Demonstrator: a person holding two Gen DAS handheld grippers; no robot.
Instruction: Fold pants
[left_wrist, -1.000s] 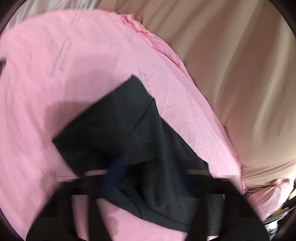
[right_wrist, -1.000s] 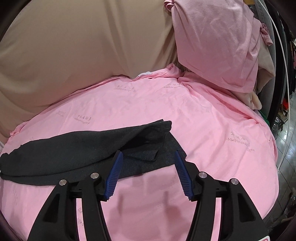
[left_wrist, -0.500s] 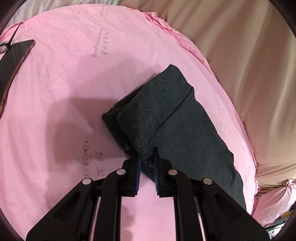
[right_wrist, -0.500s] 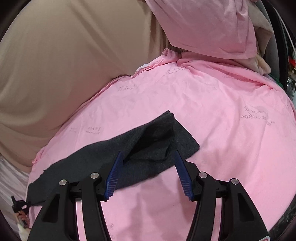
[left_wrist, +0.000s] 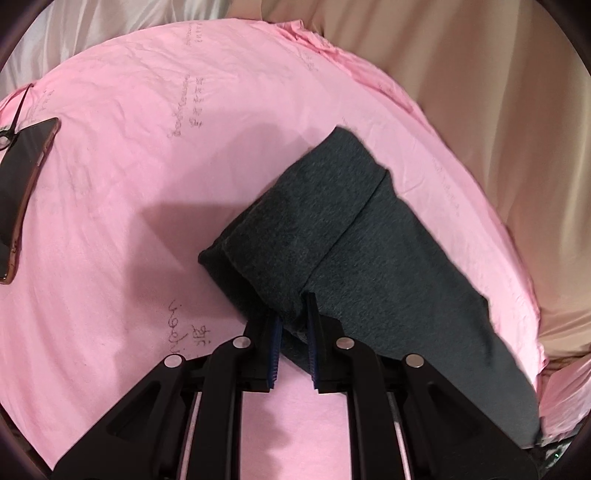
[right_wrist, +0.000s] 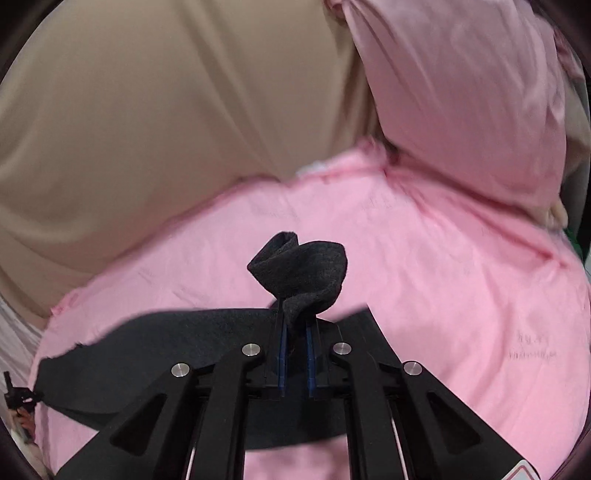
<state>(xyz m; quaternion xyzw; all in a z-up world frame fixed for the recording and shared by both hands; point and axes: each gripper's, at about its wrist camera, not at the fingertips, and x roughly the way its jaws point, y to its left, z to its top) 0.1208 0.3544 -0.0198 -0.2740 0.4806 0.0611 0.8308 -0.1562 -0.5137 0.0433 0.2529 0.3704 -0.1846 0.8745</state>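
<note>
Dark grey pants (left_wrist: 354, 240) lie on a pink sheet (left_wrist: 147, 147), one end folded back over the rest. My left gripper (left_wrist: 293, 314) is shut on the near edge of that folded end. In the right wrist view, my right gripper (right_wrist: 295, 321) is shut on the other end of the pants (right_wrist: 303, 269), which bunches up above the fingertips; the rest of the cloth trails left beneath the gripper.
A phone (left_wrist: 22, 192) lies on the sheet at the left edge. Beige fabric (right_wrist: 147, 110) rises behind the bed. A pink pillow (right_wrist: 461, 92) stands at the back right in the right wrist view.
My right gripper went from open to shut on the end of the pants and has lifted it. My left gripper keeps its hold on the folded end, which has shifted slightly.
</note>
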